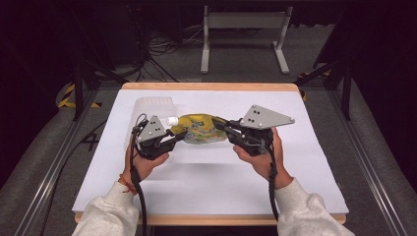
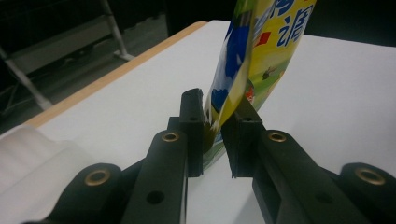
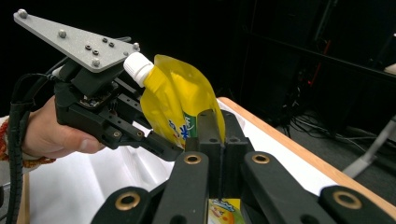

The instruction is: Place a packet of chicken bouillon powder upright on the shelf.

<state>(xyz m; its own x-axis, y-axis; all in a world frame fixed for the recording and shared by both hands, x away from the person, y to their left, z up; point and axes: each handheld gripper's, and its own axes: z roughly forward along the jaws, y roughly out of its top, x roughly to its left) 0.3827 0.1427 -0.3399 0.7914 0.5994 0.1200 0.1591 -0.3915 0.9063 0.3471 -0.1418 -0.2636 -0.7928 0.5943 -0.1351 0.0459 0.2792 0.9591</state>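
While the yellow pouch (image 1: 199,129) hangs above the white counter (image 1: 206,177), both hands reach in from the near edge, wrists angled toward it. The left claw (image 2: 214,135) nips its glossy printed edge below the white screw cap (image 3: 137,67); the right claw (image 3: 218,135) is clamped tight on the opposite end. A ribbed, translucent plastic container (image 1: 153,107) lies just beyond the pouch's cap end.

I see the pouch (image 1: 201,129) mid-table (image 1: 206,172), held off it between the left gripper (image 1: 173,139) on its left and right gripper (image 1: 227,129) on its right. Plastic container (image 1: 153,105), probably a tray, sits far-left behind the left gripper.
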